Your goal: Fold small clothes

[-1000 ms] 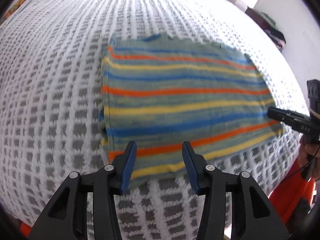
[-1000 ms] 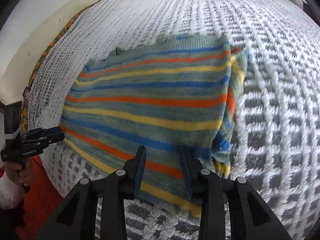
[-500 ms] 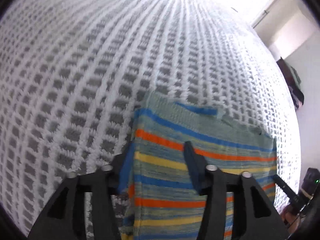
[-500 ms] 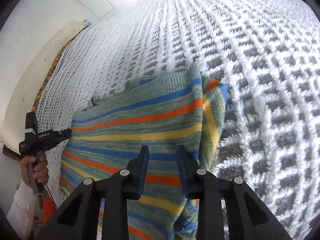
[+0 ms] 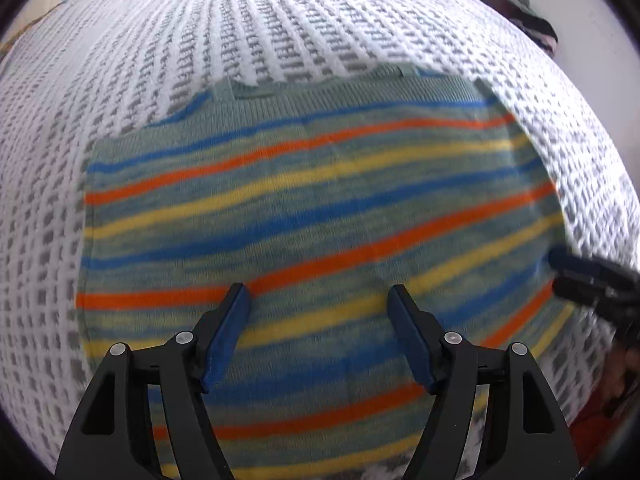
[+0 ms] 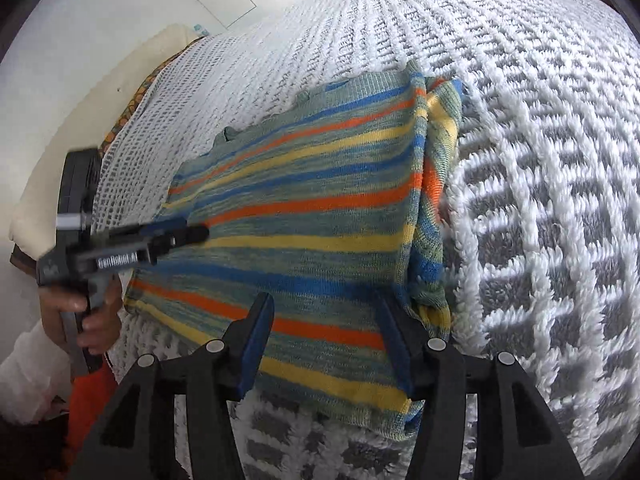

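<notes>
**Striped knit folded flat on the bed, both grippers spreading above it**

Knitwear fills the middle of both views: a small striped garment (image 5: 320,208) in blue, orange, yellow and grey-green lies folded on a white-and-grey woven bedspread (image 5: 280,20). In the left wrist view it spans the centre of the frame, its ribbed edge toward the top, its near edge running off the bottom. In the right wrist view the striped garment (image 6: 312,216) sits centre-left, with a folded side layer showing along its right edge.

The left gripper (image 5: 318,332) hovers over the lower middle of the garment; its jaws are opening, wide apart, with only flat fabric beneath them and nothing pinched. The same tool shows at the left of the right wrist view as the left gripper (image 6: 200,233), tip at the garment's left edge, held by a hand (image 6: 86,308) in a pale sleeve.

The right gripper (image 6: 326,340) stands over the garment's near right corner; its jaws are opening too, released, gripping nothing. It appears blurred at the right edge of the left wrist view (image 5: 560,272)
</notes>
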`<state>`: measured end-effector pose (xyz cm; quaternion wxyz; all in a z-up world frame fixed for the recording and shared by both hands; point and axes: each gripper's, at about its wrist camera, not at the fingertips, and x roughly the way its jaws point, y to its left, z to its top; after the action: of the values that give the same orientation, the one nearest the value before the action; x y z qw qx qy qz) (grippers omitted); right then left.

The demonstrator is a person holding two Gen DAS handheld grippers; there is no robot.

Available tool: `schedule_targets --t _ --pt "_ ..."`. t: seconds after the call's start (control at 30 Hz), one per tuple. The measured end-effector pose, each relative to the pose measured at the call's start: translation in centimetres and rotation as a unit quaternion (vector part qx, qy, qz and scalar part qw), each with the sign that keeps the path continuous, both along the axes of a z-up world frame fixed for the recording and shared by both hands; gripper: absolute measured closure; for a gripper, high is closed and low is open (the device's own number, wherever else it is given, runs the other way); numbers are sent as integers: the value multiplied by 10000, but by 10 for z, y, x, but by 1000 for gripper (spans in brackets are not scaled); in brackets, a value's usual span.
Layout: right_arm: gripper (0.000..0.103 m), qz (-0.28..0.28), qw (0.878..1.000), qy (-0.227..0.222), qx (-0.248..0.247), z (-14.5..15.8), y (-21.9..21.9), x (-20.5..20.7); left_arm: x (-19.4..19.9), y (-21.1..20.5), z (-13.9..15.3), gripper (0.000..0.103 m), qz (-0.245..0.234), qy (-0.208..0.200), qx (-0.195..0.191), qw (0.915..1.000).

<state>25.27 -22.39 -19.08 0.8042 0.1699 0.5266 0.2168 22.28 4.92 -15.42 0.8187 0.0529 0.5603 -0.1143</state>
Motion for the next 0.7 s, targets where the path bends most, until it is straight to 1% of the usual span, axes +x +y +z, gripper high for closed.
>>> schedule_targets --t 0.07,0.17,0.27,0.33,0.37,0.4,0.47,0.53,0.57,0.63,0.7 --pt "49 -26 10000 40 65 0 -2 2 -27 -1 0 28 -104 -107 148 9998" --pt "49 -55 9999 47 135 -1 -8 2 -57 2 4 28 -142 -108 195 9997" --pt "49 -84 9998 21 179 -1 -14 -4 -76 -10 -1 26 -281 -44 259 9993" --pt "49 -124 9997 33 219 0 -18 -9 -89 -18 1 26 -452 -162 446 9978" --pt "49 -149 9996 46 239 1 -22 -11 -91 -18 6 26 -485 -169 399 9979" --pt "49 -181 9995 51 258 3 -25 -15 -89 -16 12 26 -431 -152 248 9986" --pt "49 -300 9990 -35 334 10 -32 -20 -79 -5 28 26 -103 -175 -269 9994" --pt "49 -384 9983 -160 414 18 -38 -24 -57 9 44 26 278 -286 -649 9971" --pt "49 -429 9979 -216 430 21 -42 -26 -44 13 48 26 427 -337 -716 9959" --pt "48 -509 9970 -319 485 27 -49 -29 -18 14 51 26 630 -476 -718 9943" --pt "48 -603 9963 -348 512 31 -57 -29 3 6 40 26 688 -469 -625 9946"
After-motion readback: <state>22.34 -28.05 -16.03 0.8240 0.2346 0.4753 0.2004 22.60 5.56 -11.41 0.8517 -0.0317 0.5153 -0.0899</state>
